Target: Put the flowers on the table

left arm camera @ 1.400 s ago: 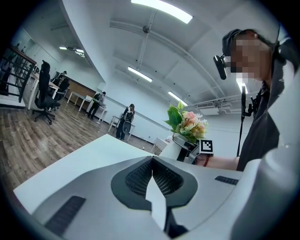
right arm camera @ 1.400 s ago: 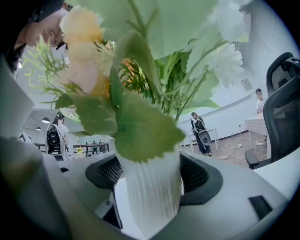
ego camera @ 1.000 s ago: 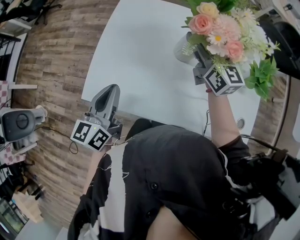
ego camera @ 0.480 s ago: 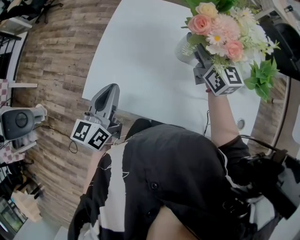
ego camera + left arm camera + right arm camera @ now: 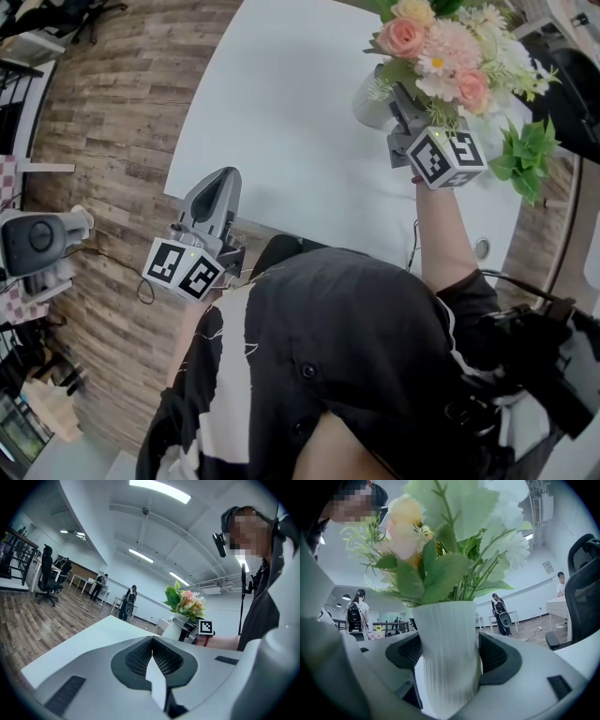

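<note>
A white ribbed vase (image 5: 449, 653) holds a bunch of pink, cream and white flowers (image 5: 448, 58) with green leaves. My right gripper (image 5: 398, 94) is shut on the vase, its jaws pressing both sides, over the far right part of the white table (image 5: 281, 112). In the left gripper view the flowers (image 5: 186, 602) and the vase (image 5: 172, 629) show past the table top. My left gripper (image 5: 217, 195) is shut with nothing in it, at the table's near left edge. Whether the vase base touches the table is hidden.
Wood-plank floor (image 5: 112, 112) lies left of the table. A black office chair (image 5: 583, 588) stands at the right. A grey camera device (image 5: 37, 246) sits at the far left. Several people and desks (image 5: 101, 585) stand far off in the room.
The right gripper and the flowers have shifted slightly up the picture, farther over the table. The left gripper has stayed where it was.
</note>
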### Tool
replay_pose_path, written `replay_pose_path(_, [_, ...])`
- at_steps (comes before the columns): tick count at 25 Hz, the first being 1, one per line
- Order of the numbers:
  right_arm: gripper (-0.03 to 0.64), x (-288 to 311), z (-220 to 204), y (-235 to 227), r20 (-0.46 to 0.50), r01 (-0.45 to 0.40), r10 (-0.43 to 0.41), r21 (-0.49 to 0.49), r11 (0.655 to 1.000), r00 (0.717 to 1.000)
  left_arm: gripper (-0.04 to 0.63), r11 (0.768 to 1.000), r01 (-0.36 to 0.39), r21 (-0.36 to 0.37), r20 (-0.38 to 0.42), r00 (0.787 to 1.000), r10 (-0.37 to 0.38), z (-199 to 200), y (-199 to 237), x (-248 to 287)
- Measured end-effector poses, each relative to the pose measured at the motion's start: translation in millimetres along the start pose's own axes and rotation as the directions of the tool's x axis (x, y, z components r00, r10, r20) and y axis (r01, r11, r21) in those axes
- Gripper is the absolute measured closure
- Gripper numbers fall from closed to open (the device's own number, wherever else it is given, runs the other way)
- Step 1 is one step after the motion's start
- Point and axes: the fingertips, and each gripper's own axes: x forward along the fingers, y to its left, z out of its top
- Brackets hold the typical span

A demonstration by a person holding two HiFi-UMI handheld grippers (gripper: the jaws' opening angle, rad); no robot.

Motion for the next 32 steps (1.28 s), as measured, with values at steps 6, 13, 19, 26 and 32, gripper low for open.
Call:
replay_pose_path(6, [0.249,-1.3,-4.9,-2.0,-0.007,-0.007,0.007,-0.013,1.0,1.0,0.581,1.0,-0.015,-0.024,0.012,1.0,0.015,-2.2,1.8,-0.6])
replay_pose_path(13, [0.25,-1.5,-5.6,-1.7,0.003,-0.01,0.01,-0.023,1.0,1.0,0.581,1.0,-0.013,-0.023,0.01,1.0,0.014,-3.0,0.3,0.0])
replay_pose_path(19, [0.25,-2.3,-7.2,-2.4,0.015,-0.009,0.009,-0.025,1.0,1.0,0.581,0.999,-0.026,-0.021,0.012,1.0,0.026,-3.2,4.8,-4.9])
replay_pose_path(26, [0.252,-2.4,-8.4,-2.3,0.02,-0.012,0.012,-0.039,0.999,1.0,0.581,0.999,-0.03,-0.023,0.009,0.999,0.031,-4.3,5.7,-5.0])
replay_pose_path(32, [0.252,-2.5,-8.4,-1.3,0.024,-0.016,0.017,-0.039,0.999,1.0,0.581,0.999,-0.034,-0.029,0.014,0.999,0.035,-3.0,8.5,-6.0])
